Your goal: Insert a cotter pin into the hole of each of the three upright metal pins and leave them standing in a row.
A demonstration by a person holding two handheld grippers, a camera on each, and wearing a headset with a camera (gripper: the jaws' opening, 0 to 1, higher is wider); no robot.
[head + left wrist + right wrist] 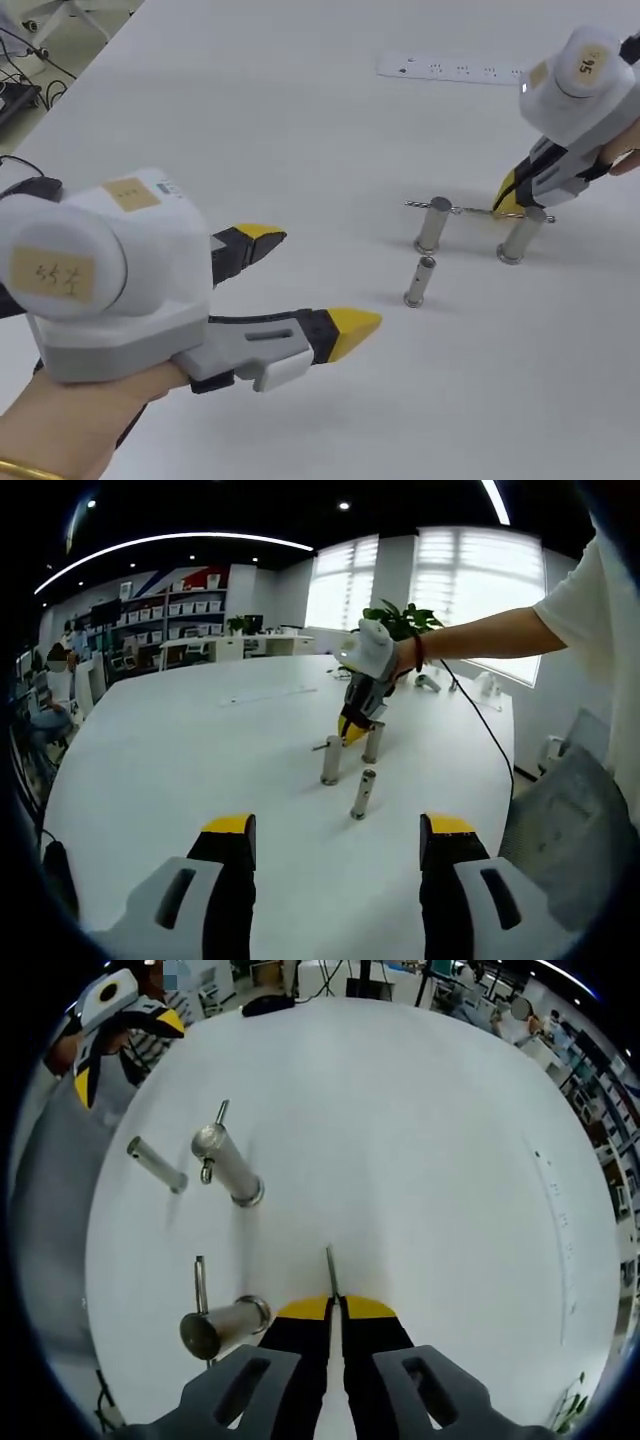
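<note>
White desk stretches away, with a power strip lying well beyond the right hand-held gripper. That hand-held gripper is pinched narrow on a cotter pin, whose slim leg juts straight ahead from between its tips. Just beside its jaws, to their left, stands the nearest metal pin, which seems to carry a cotter already. Ahead and left is a second metal pin with a cotter's loop at its hole. Farther left again stands the bare metal pin.

The left hand-held gripper is spread wide and holds nothing, with the bare pin closest ahead of it.

The step in hand is probably threading that last pin. To do it well, swing the held cotter across without brushing the two finished pins and bring its leg level with the hole. Steady the shaft low down with the free hand-held gripper, then push gently so nothing topples.
</note>
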